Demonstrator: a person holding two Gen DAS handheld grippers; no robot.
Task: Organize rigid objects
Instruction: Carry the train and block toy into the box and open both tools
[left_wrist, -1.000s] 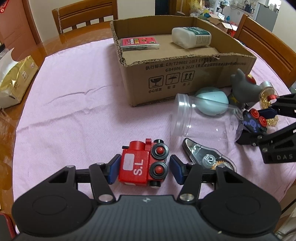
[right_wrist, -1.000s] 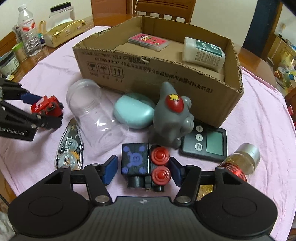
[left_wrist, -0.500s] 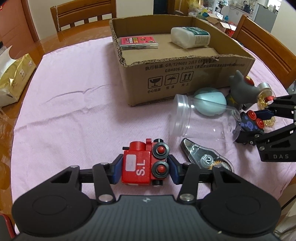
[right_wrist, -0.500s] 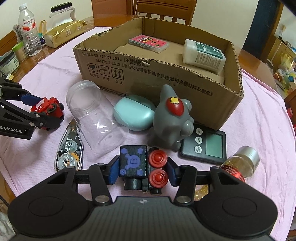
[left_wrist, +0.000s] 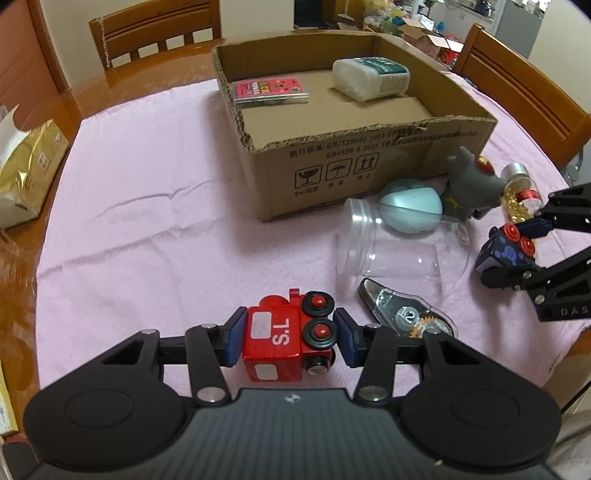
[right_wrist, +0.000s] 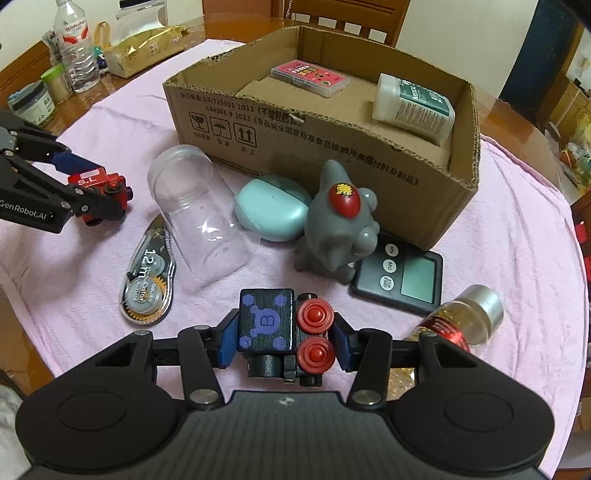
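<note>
My left gripper (left_wrist: 288, 341) is shut on a red toy train car (left_wrist: 275, 341) marked "S.L", held just above the pink cloth; it also shows in the right wrist view (right_wrist: 98, 194). My right gripper (right_wrist: 282, 338) is shut on a black toy train car (right_wrist: 269, 328) with purple marks and red wheels, seen in the left wrist view too (left_wrist: 506, 254). The open cardboard box (left_wrist: 369, 155) stands behind, holding a pink card pack (left_wrist: 269, 90) and a white bottle (left_wrist: 371, 77).
On the cloth lie a clear plastic jar (right_wrist: 203, 218) on its side, a correction tape (right_wrist: 147, 280), a mint case (right_wrist: 273, 212), a grey toy figure (right_wrist: 341, 225), a digital timer (right_wrist: 402, 275) and a gold-flake bottle (right_wrist: 461, 317). Chairs ring the table.
Both grippers closed on their train cars and lifted them slightly off the cloth. The other objects have not moved.
</note>
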